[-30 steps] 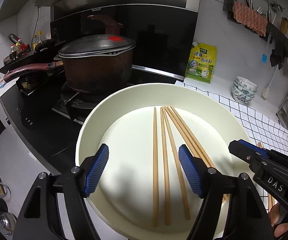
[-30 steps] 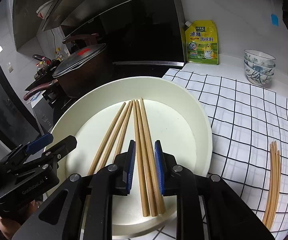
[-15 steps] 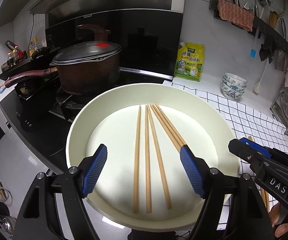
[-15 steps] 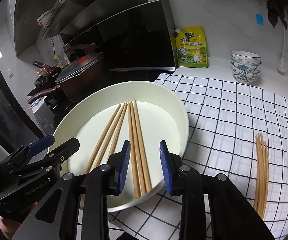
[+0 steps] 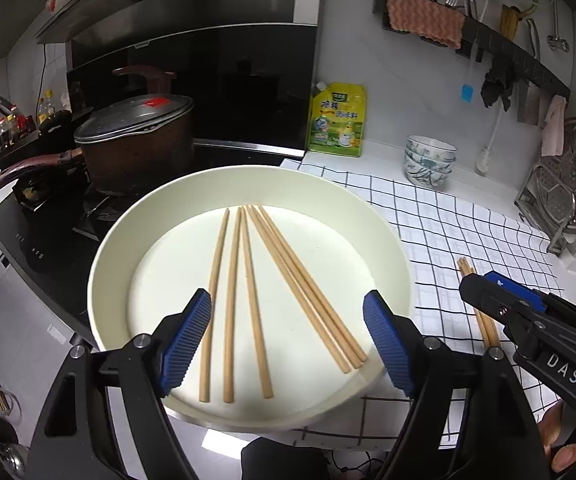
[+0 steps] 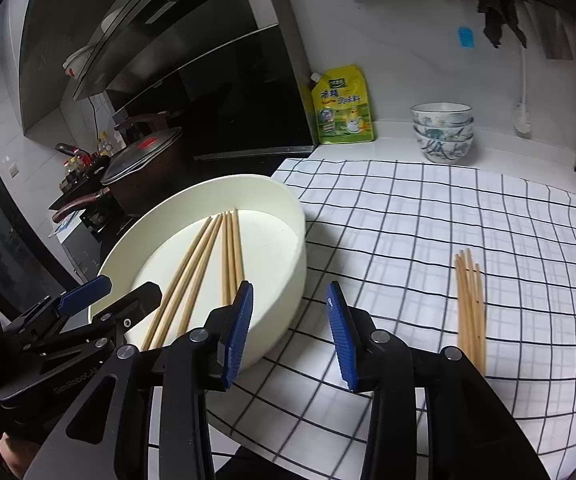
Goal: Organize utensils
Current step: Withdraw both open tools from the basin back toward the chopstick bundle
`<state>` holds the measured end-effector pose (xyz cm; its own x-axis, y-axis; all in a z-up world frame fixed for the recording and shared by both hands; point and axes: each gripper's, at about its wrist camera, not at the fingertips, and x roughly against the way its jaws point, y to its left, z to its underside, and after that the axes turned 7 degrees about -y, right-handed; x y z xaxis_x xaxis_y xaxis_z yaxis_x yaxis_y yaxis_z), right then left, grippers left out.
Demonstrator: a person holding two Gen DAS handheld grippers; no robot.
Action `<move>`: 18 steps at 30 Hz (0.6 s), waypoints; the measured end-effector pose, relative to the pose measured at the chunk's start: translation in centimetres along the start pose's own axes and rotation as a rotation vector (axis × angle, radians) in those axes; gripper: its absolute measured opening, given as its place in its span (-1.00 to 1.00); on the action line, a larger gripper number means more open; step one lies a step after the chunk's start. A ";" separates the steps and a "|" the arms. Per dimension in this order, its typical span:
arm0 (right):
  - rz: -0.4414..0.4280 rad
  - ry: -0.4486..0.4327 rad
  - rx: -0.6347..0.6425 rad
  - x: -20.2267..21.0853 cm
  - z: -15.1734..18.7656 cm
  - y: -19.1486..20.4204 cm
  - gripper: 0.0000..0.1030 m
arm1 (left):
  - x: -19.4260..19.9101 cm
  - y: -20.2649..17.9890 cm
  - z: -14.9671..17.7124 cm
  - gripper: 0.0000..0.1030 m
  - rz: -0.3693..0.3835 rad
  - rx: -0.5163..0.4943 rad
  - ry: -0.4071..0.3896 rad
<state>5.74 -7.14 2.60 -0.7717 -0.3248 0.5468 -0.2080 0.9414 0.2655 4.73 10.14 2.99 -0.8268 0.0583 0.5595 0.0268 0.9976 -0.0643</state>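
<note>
The left tongs [image 5: 288,340] stand wide apart and hold nothing, their blue ribbed pads hanging over the near half of a big cream dish [image 5: 111,264]. The right tongs [image 6: 290,332] are spread too, though less widely, and are also empty; their left pad sits over the dish's near rim [image 6: 283,320] and the right pad over the checked cloth [image 6: 408,240]. Six chopsticks [image 5: 247,292] lie flat in the dish: three on the left fan out a little and lie apart, while three on the right lie tight together and slant toward the near right rim. A second bundle of chopsticks [image 6: 470,304] lies on the cloth, well apart from the dish on its right; there look to be five or six, but the sticks overlap too much to count. In the left view this bundle [image 5: 480,312] is partly hidden behind the black body of the right tongs. The dish sits at the left edge of the cloth, beside the black stove [image 5: 47,236], where a dark lidded pot [image 5: 135,140] stands. At the back of the counter a yellow pouch [image 6: 342,106] leans against the wall, and stacked patterned bowls [image 6: 442,130] sit to its right.
</note>
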 end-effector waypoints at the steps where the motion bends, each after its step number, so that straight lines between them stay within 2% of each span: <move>1: 0.005 -0.002 -0.004 0.3 0.1 -0.4 -0.25 | 0.0 -0.4 0.1 0.51 0.005 -0.002 0.000; 18: 0.145 -0.020 -0.101 5.3 2.8 -9.5 -0.17 | 0.5 -8.6 1.7 0.61 0.142 -0.078 0.028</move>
<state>1.94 -17.50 0.77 -0.8012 -0.1833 0.5696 -0.0328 0.9639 0.2641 3.14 1.51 2.46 -0.7955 0.1985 0.5725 0.1864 0.9792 -0.0805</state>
